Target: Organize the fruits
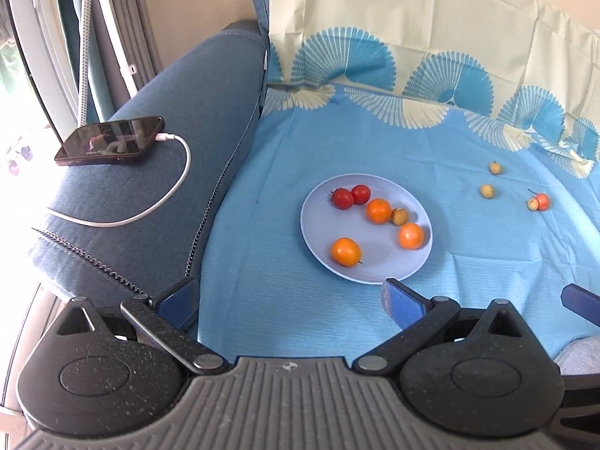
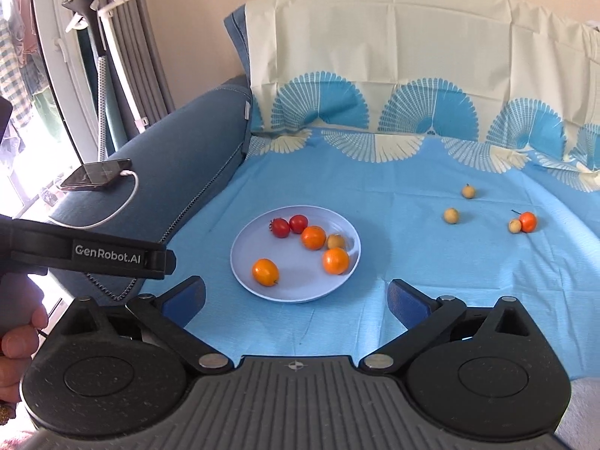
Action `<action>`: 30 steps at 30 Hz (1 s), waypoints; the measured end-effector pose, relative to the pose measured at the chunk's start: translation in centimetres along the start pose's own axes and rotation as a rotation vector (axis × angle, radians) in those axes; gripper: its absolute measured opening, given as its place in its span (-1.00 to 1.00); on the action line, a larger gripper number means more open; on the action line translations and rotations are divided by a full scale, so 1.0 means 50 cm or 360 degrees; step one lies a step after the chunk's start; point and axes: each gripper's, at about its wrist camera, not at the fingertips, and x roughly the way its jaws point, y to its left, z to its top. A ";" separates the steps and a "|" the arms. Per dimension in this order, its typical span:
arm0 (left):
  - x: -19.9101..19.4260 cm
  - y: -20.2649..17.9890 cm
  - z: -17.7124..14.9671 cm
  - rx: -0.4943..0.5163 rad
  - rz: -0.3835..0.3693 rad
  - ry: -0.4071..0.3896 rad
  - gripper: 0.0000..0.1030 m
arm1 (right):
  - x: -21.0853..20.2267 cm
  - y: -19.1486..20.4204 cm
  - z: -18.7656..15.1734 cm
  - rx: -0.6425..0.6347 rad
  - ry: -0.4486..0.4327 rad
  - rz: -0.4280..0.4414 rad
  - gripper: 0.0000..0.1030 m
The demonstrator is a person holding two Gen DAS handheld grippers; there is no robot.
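Sorting stage: between picks, by my reading; six fruits lie on the plate and four wait on the cloth.
Plate (image 2: pixel 243 262): pale blue, on the blue bedsheet (image 2: pixel 375 318), just ahead of both tools.
On the plate: two red cherry tomatoes (image 2: pixel 289 225), three orange fruits (image 2: pixel 265 272), one small tan fruit (image 2: pixel 335 242).
Loose fruit: two tan ones (image 2: pixel 451 215) to the right, well apart from the plate; farther right a tan and an orange one (image 2: pixel 528 221) touching.
Right gripper (image 2: pixel 296 298): jaws spread wide, nothing between them.
Left gripper (image 1: pixel 288 300): spread too, empty.
Next move, as I judge it: carry an open gripper right to the nearest tan fruit and pinch gently; it may roll.
Aside: phone (image 1: pixel 108 140) charging on the sofa arm.
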 end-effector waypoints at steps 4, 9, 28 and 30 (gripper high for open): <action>-0.023 -0.001 -0.004 -0.0004 -0.0007 -0.0036 0.99 | -0.025 -0.001 -0.001 0.0006 -0.0043 -0.0013 0.99; -0.045 -0.004 -0.009 0.0013 -0.0017 -0.0072 0.99 | -0.046 -0.008 -0.005 0.0028 -0.0071 -0.0022 0.99; -0.061 0.002 -0.010 0.0001 -0.0025 -0.0103 0.99 | -0.062 0.004 -0.008 0.0004 -0.0090 -0.0016 0.99; -0.061 0.001 -0.010 0.0001 -0.0025 -0.0101 0.99 | -0.062 0.004 -0.009 0.0004 -0.0090 -0.0015 0.99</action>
